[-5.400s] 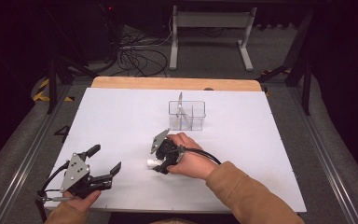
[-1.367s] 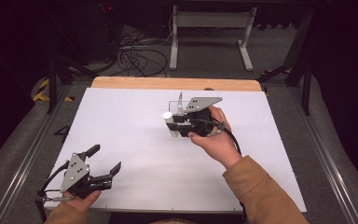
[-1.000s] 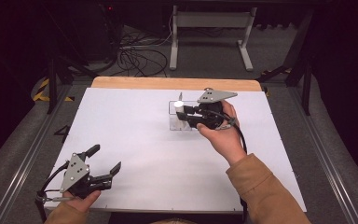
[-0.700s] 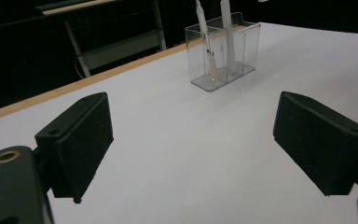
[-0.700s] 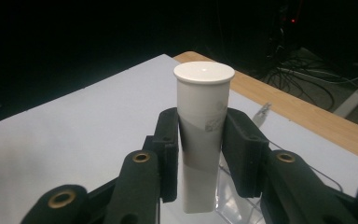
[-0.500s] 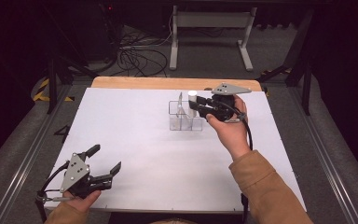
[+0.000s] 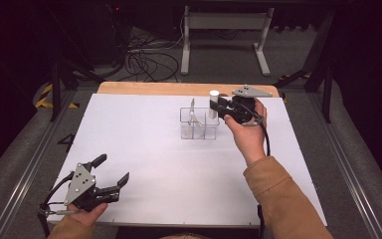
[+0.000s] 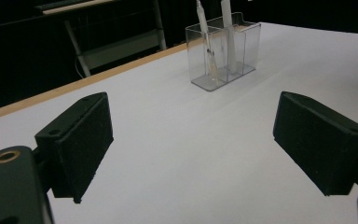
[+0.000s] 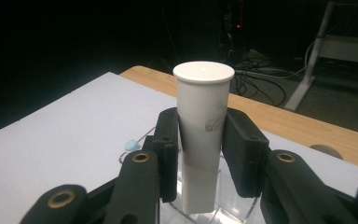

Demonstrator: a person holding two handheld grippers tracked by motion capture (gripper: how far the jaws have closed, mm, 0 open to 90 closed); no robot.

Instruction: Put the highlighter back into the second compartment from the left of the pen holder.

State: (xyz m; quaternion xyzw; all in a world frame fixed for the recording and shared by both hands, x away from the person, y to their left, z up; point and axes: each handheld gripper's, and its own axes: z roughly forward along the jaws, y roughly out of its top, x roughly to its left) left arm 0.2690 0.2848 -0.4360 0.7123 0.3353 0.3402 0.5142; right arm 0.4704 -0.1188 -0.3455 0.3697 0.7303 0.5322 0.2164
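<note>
A white cylindrical tube (image 9: 203,107) with a flat cap stands upright between the pads of my right gripper (image 9: 203,154), which is shut on it. In the high view the right gripper (image 7: 215,107) holds the tube (image 7: 214,94) at the right end of a clear compartmented holder (image 7: 199,127). The tube's (image 8: 228,37) lower part reaches down inside the holder (image 8: 205,51). A thin upright stick (image 7: 192,107) leans in the left compartment. My left gripper (image 7: 112,169) rests open near the table's front left corner, with nothing between its jaws.
The white table top (image 7: 144,144) has a wooden strip (image 7: 144,88) along its far edge. Beyond it lie floor cables (image 7: 149,59) and a metal stand (image 7: 224,30). A rail (image 7: 25,169) runs along the table's left side.
The right gripper carried the white tube from mid-table back and to the right, to the holder's right end, and sank slightly. The left gripper has stayed put.
</note>
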